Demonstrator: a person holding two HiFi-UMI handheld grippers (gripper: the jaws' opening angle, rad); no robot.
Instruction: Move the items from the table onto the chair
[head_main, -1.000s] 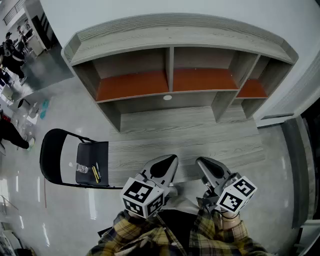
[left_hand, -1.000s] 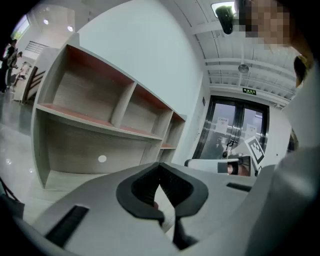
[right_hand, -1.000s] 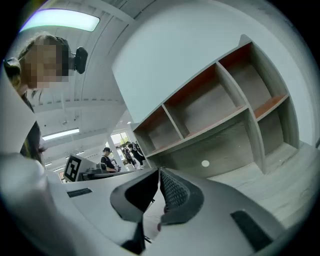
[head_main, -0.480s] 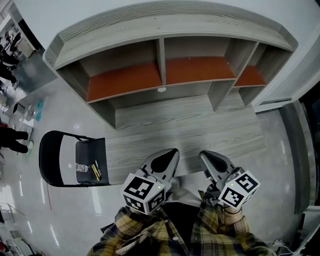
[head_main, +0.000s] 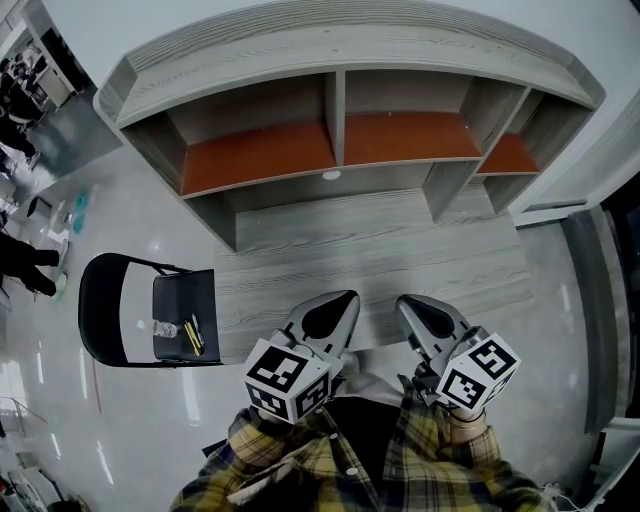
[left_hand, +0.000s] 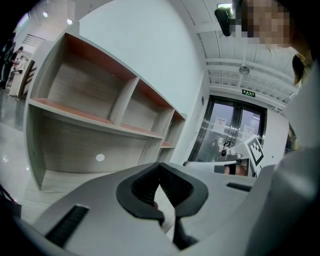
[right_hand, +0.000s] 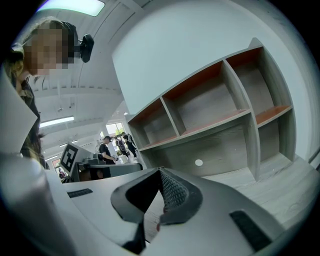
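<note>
Only the head view showed the chair (head_main: 96, 320), well left of the left gripper (head_main: 341, 298). On its seat lay the items (head_main: 191, 336), a yellow-and-black stick and a small pale thing. Only the left gripper view showed a door (left_hand: 230, 132) under a green sign (left_hand: 248, 93), too small to read. The left gripper and the right gripper (head_main: 405, 303) had their jaws closed on nothing, above the table (head_main: 380, 250).

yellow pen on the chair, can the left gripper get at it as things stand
Probably not from here: the left gripper is shut over the table's near edge, and the yellow pen lies on the chair off the table's left end.
</note>
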